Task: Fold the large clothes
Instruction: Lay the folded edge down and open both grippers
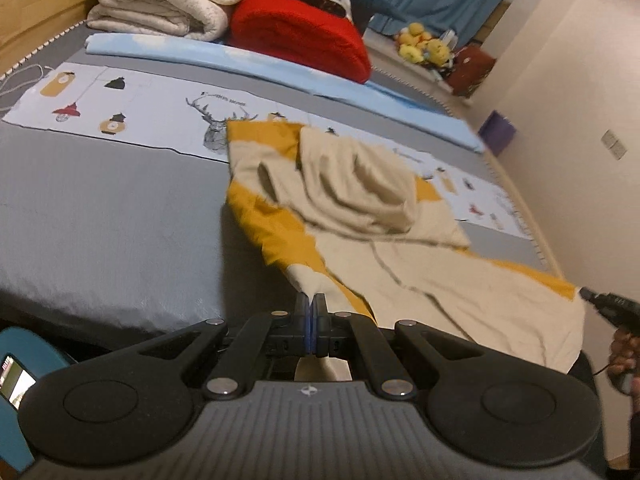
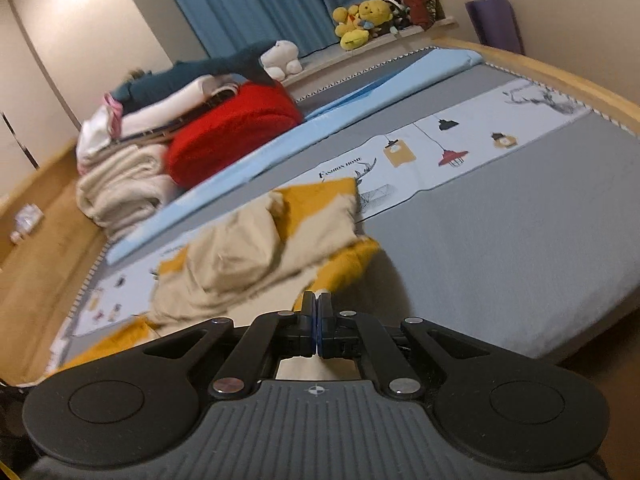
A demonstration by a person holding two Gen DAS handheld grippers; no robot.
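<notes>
A large beige and mustard-yellow garment (image 1: 360,216) lies rumpled on the grey bed (image 1: 100,208), its far part bunched into folds. My left gripper (image 1: 311,298) is shut on one near corner of the garment and lifts it off the bed. My right gripper (image 2: 316,300) is shut on the garment's other near edge (image 2: 280,240). The right gripper also shows at the right edge of the left wrist view (image 1: 588,294), pinching the cloth's yellow corner. The cloth stretches between the two grippers.
A stack of cream blankets (image 1: 160,4), a red cushion (image 1: 296,36) and a light blue folded sheet (image 1: 280,68) lie at the far side of the bed. A printed white strip (image 2: 440,152) crosses the bed. Yellow plush toys (image 2: 360,20) sit on a ledge below blue curtains (image 2: 248,0).
</notes>
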